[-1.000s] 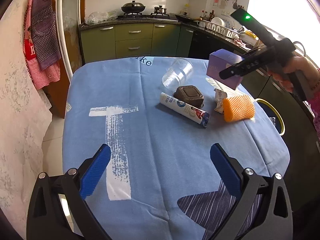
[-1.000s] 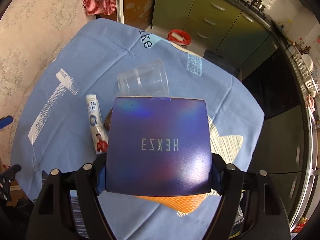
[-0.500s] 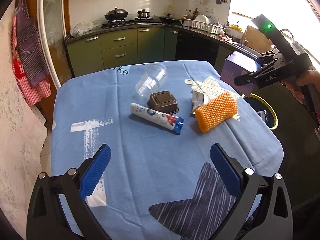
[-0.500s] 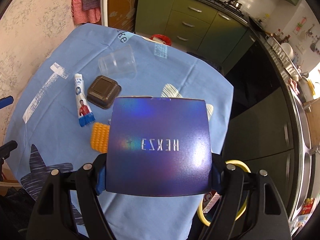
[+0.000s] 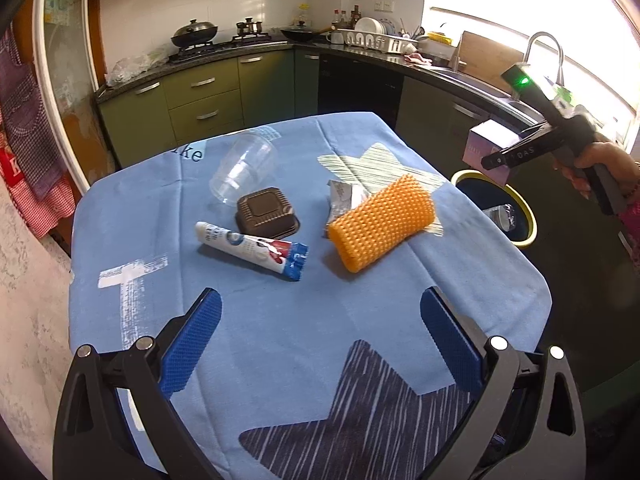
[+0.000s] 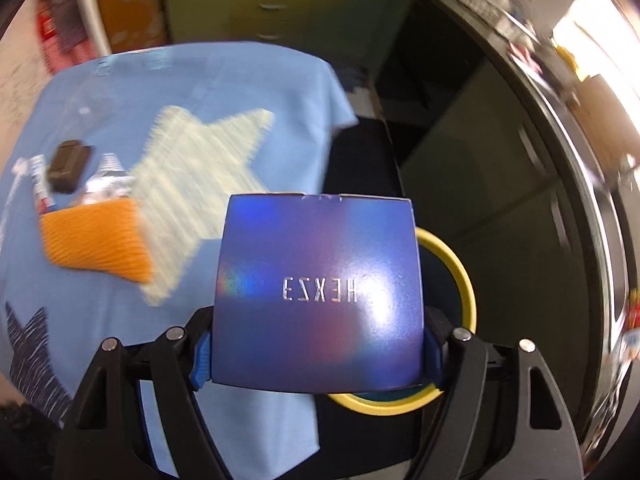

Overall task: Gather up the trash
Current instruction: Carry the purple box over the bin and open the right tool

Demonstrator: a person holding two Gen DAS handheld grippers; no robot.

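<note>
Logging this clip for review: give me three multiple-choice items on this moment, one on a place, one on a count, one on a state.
1. Where is the purple box?
A. lying on the blue tablecloth
B. over the yellow-rimmed bin, held in the right gripper
C. on the kitchen counter

2. How many loose items lie on the blue tablecloth?
A. two
B. five
C. eight

3. How do the left gripper's fingers stand?
A. open, nothing between them
B. shut on the toothpaste tube
C. shut on the orange foam net

Answers:
1 B: the right gripper clamps the box above the yellow-rimmed bin.
2 B: clear plastic cup, brown tray, toothpaste tube, silver wrapper, orange foam net.
3 A: the left gripper shows only cloth between its blue fingers.
</note>
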